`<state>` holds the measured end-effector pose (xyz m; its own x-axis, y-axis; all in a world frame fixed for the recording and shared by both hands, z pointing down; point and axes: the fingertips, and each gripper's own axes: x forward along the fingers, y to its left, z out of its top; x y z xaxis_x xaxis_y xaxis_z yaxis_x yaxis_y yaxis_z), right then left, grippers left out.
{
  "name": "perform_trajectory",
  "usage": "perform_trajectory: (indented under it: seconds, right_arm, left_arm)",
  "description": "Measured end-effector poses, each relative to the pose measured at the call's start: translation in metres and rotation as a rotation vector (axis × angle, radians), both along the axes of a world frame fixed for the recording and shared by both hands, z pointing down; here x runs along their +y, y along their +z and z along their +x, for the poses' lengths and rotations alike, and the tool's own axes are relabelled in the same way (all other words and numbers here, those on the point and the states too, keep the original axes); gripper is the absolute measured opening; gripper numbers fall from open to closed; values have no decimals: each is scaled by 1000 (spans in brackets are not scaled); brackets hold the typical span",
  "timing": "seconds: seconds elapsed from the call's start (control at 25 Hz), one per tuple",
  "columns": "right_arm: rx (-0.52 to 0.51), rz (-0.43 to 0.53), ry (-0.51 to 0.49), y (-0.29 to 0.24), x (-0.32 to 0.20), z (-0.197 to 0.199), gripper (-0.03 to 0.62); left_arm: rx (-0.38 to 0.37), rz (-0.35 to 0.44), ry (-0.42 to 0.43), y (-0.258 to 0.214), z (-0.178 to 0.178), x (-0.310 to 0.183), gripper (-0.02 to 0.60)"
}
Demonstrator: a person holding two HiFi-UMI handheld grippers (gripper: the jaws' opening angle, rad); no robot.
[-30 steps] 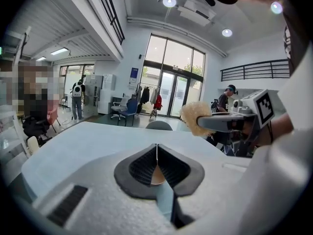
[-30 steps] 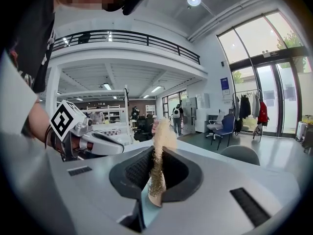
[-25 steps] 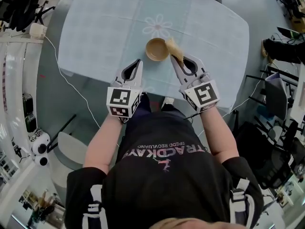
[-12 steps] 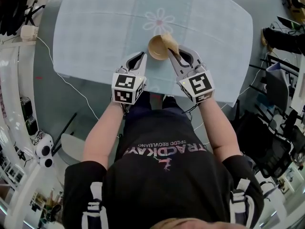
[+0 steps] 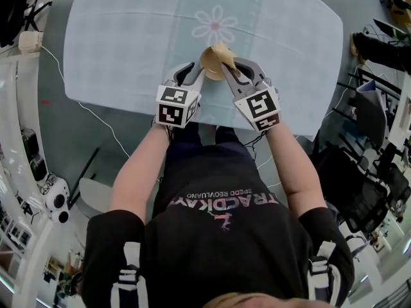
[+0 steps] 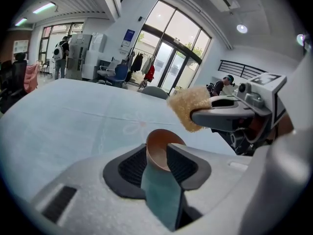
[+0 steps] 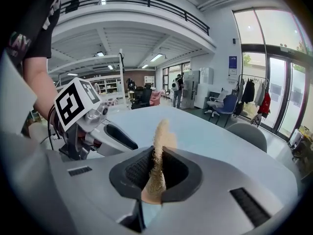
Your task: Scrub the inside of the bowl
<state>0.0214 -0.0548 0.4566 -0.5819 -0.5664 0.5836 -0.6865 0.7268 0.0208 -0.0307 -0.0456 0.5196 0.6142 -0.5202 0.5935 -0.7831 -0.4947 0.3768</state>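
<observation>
Fingers of the left gripper are standing apart, having just been opening, and the near rim of the bowl is sitting between them. The pads are not yet squeezing it, as far as the left gripper view shows. This looks like a move to steady the bowl so it is not sliding about under the scrubbing. The bowl itself is resting upright on the table, close to the near edge and just below the flower print on the pale blue cloth.

To its right, the right gripper is clenching a tan sponge edge-on, most of the sponge sticking out past the jaw tips. It is hovering at the bowl's far right rim, probably so the free end is reaching the inside wall first. Scrubbing is not yet under way, by the look of it.

The cloth is lying flat and mostly bare around the bowl. Beyond, a bright hall is showing, with tall glass doors, a clothes rack, a grey chair and an upper balcony rail.
</observation>
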Motion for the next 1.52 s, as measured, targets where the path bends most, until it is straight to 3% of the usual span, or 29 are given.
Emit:
perform_trajectory:
  seconds: [0.2,0.44,0.68,0.8,1.04,1.28,1.52]
  right_arm:
    - [89,-29,-52,23,2,-1,33]
    - [273,-22,-174,48,3,-6,34]
    - [452,-38,-254,73,5,-6,34]
    - [517,-50,-305,84,6,-7,34]
    - [766,3,-474,108,12,-2,34]
    - [935,64,-574,116,7,2,32]
    - [1018,-8,-633,119,2,5,33]
  left_arm:
    - [-18,-48,-2,23,5,-4,133]
    - [13,-124,-18,42,9,-8,130]
    - [14,-138,-41,45,7,-10,49]
    - [19,-151,-59,46,9,-14,40]
    - [-50,-117,-47,45,13,-16,35]
    - [-126,-66,-15,44,17,-13,35]
    - [-121,-51,-24,46,18,-13,38]
